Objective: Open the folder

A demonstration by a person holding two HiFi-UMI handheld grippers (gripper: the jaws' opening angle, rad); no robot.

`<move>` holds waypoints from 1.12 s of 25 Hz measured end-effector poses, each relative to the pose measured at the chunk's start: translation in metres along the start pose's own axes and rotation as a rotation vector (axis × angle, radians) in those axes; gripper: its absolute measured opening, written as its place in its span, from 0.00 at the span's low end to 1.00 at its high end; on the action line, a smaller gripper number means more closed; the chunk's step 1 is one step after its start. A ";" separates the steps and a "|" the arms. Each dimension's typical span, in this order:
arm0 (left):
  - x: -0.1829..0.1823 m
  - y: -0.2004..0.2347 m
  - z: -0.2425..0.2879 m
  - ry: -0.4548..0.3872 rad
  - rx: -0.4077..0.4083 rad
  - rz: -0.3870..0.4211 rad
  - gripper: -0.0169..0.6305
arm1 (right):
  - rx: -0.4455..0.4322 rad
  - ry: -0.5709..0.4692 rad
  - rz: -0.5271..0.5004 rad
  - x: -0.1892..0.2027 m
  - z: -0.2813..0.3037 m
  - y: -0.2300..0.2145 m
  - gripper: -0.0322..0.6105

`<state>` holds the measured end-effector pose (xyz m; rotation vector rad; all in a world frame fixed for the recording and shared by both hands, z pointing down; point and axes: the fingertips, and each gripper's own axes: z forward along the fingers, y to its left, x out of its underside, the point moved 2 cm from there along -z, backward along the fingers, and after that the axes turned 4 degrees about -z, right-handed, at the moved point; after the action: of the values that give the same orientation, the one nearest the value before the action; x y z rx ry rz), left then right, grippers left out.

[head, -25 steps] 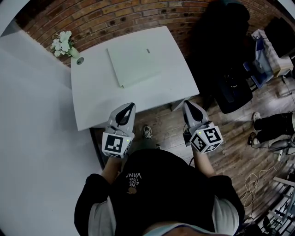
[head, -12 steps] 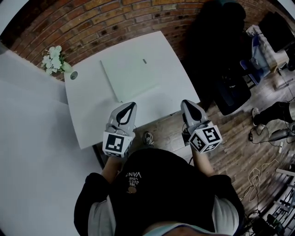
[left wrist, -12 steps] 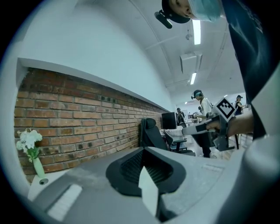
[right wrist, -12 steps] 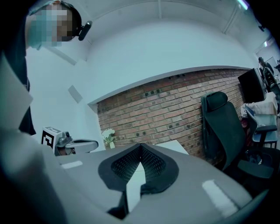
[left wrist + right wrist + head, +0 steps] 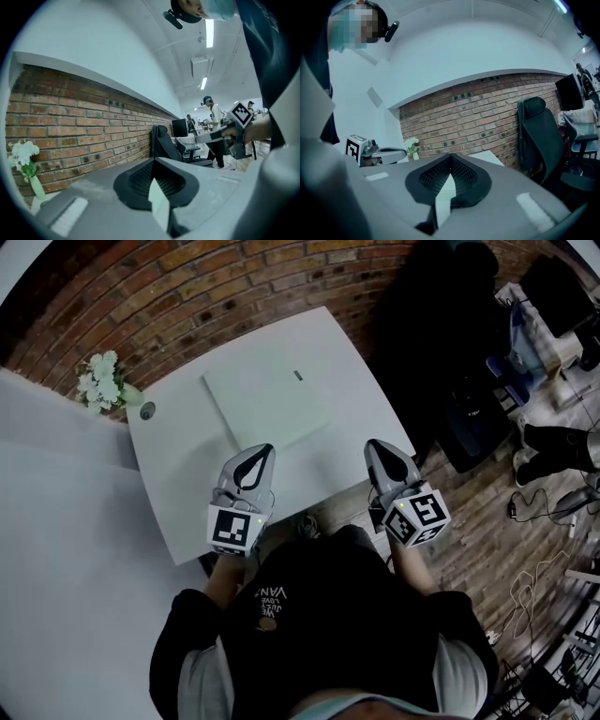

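Beneath the left claw point(image 5: 264, 452), the folder point(image 5: 272, 399) is partly hidden.

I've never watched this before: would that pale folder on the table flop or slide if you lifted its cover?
The folder lies thin and flat, so its cover probably bends somewhat. It looks light and the table smooth, so a push may slide it.

A person wears a black T-shirt point(image 5: 323, 615) with pale chest lettering point(image 5: 270, 602) over light sleeves point(image 5: 199, 681). The grey left gripper point(image 5: 266, 451), at 11 o'clock, and right gripper point(image 5: 372, 444), at 1 o'clock, each carry a black-and-white marker cube point(image 5: 232, 529).
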<state>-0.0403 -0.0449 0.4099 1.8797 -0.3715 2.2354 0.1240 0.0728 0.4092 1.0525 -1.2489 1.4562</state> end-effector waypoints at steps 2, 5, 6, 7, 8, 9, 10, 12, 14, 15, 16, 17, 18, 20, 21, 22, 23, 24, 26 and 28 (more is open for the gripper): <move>0.002 0.006 0.001 0.003 0.004 0.019 0.03 | -0.005 0.007 -0.002 0.001 0.007 0.001 0.05; 0.006 0.015 0.001 0.010 -0.008 0.018 0.03 | -0.020 0.017 -0.007 0.001 0.020 0.002 0.05; 0.006 0.017 0.001 0.008 -0.016 0.011 0.03 | -0.026 0.019 -0.010 0.000 0.024 0.002 0.05; 0.006 0.019 0.002 0.005 -0.024 0.000 0.03 | -0.034 0.021 -0.013 0.000 0.028 0.002 0.05; 0.006 0.021 0.003 0.001 -0.032 -0.008 0.03 | -0.042 0.024 -0.016 -0.001 0.031 0.001 0.05; 0.007 0.022 0.004 -0.001 -0.041 -0.012 0.03 | -0.051 0.026 -0.018 -0.002 0.035 -0.001 0.05; 0.008 0.023 0.006 -0.004 -0.052 -0.019 0.03 | -0.060 0.029 -0.018 -0.003 0.039 -0.003 0.05; 0.009 0.025 0.008 -0.003 -0.081 -0.037 0.03 | -0.084 0.036 -0.019 -0.003 0.046 -0.007 0.05; 0.008 0.026 0.010 0.016 -0.120 -0.053 0.03 | -0.115 0.041 -0.023 -0.003 0.055 -0.011 0.05; 0.008 0.027 0.012 0.018 -0.138 -0.054 0.03 | -0.133 0.045 -0.028 -0.004 0.060 -0.014 0.05; 0.008 0.028 0.014 0.016 -0.153 -0.051 0.03 | -0.149 0.049 -0.033 -0.006 0.066 -0.017 0.05; 0.006 0.028 0.017 0.015 -0.168 -0.054 0.03 | -0.164 0.052 -0.038 -0.008 0.071 -0.021 0.05; 0.004 0.028 0.020 0.019 -0.185 -0.066 0.03 | -0.179 0.057 -0.042 -0.010 0.076 -0.024 0.05; 0.001 0.027 0.026 0.028 -0.218 -0.083 0.03 | -0.213 0.066 -0.049 -0.013 0.086 -0.030 0.05; 0.000 0.027 0.029 0.031 -0.234 -0.084 0.03 | -0.231 0.071 -0.052 -0.014 0.091 -0.033 0.05; 0.000 0.027 0.033 0.031 -0.247 -0.080 0.03 | -0.249 0.075 -0.057 -0.016 0.095 -0.037 0.05; 0.000 0.026 0.038 0.030 -0.256 -0.072 0.03 | -0.264 0.079 -0.063 -0.018 0.100 -0.041 0.05; -0.001 0.025 0.043 0.029 -0.264 -0.065 0.03 | -0.277 0.082 -0.070 -0.020 0.104 -0.046 0.05; -0.001 0.022 0.052 0.038 -0.280 -0.066 0.03 | -0.305 0.089 -0.082 -0.023 0.113 -0.055 0.05; -0.002 0.019 0.061 0.046 -0.305 -0.077 0.03 | -0.337 0.094 -0.096 -0.026 0.122 -0.062 0.05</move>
<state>0.0111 -0.0817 0.4161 1.6540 -0.5847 2.0349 0.1950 -0.0470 0.4111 0.7968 -1.3022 1.1591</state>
